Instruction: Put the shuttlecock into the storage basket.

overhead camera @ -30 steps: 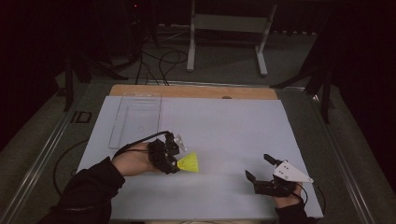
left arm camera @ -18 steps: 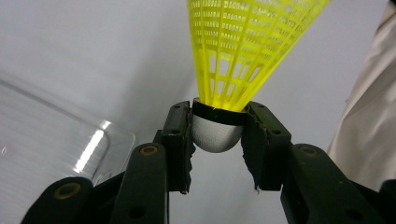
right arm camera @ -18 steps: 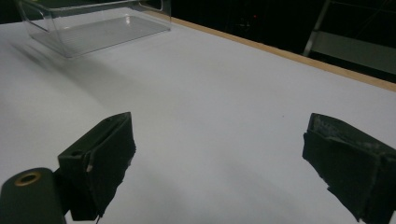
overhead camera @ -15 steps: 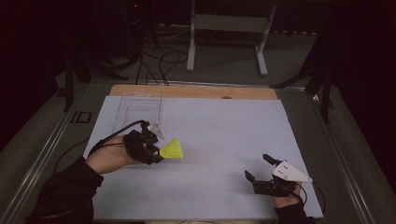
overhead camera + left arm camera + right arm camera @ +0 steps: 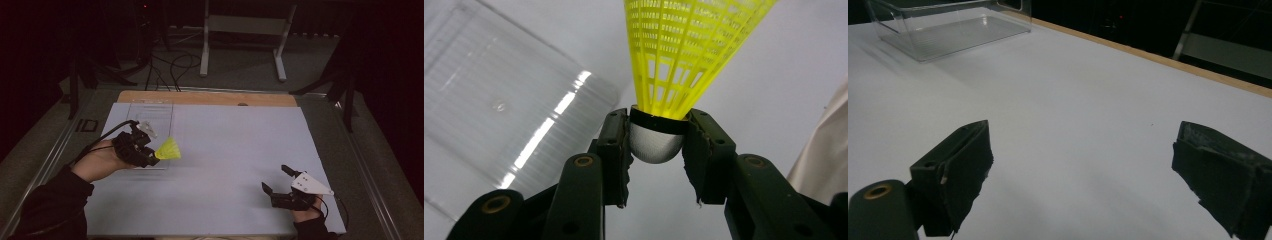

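Shuttlecock (image 5: 659,142) — yellow plastic mesh skirt, black band, rounded white cork. It is held off the white table by the cork, pinched from both sides, the skirt flaring away from the grip — just beside the near edge of the clear bin (image 5: 155,112).

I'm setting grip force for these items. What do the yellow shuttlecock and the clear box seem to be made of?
Yellow mesh-skirted shuttlecock: skirt looks like moulded plastic, a glossy lattice; its rounded grey-white base, clamped in the left gripper, looks matte and dimpled, perhaps foam or rubber. Clear rectangular box: likely rigid transparent plastic, with ribbed walls and bright glare streaks.
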Action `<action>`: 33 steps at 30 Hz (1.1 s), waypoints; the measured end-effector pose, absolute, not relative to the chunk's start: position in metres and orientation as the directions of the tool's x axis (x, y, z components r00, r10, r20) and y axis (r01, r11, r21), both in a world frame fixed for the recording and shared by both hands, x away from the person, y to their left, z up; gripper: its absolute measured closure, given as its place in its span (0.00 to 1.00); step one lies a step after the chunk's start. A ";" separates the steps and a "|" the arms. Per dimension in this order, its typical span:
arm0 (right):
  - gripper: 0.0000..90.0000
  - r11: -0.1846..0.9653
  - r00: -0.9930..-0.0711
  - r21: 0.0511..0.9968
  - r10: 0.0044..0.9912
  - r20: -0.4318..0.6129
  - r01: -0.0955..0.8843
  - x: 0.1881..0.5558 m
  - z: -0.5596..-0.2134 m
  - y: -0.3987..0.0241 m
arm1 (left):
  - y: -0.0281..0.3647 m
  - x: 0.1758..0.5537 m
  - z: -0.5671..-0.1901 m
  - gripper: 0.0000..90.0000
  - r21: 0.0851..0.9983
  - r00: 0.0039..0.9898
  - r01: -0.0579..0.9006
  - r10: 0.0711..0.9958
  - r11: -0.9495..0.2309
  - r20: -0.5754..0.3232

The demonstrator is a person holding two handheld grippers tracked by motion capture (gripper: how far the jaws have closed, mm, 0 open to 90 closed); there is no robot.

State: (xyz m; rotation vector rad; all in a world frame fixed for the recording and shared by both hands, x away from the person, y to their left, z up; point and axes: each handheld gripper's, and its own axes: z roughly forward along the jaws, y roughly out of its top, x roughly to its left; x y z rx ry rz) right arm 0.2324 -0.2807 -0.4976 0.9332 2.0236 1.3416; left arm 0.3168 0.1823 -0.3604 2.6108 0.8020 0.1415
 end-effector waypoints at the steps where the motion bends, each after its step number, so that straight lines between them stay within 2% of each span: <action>1: 0.10 0.266 -0.617 0.930 0.785 -0.056 0.253 0.232 -0.498 -0.281 | 0.185 0.318 -0.360 0.71 0.406 0.824 0.525 0.566 -0.748 -0.022; 11: 0.10 0.268 -0.617 0.929 0.785 -0.058 0.253 0.233 -0.498 -0.281 | 0.213 0.329 -0.349 0.71 0.448 0.762 0.587 0.647 -0.674 -0.024; 23: 0.10 0.270 -0.614 0.928 0.787 -0.059 0.256 0.233 -0.498 -0.281 | 0.237 0.341 -0.356 0.71 0.458 0.670 0.674 0.741 -0.579 -0.049; 33: 0.10 0.270 -0.614 0.928 0.787 -0.060 0.256 0.233 -0.498 -0.281 | 0.247 0.346 -0.354 0.71 0.498 0.609 0.702 0.792 -0.510 -0.048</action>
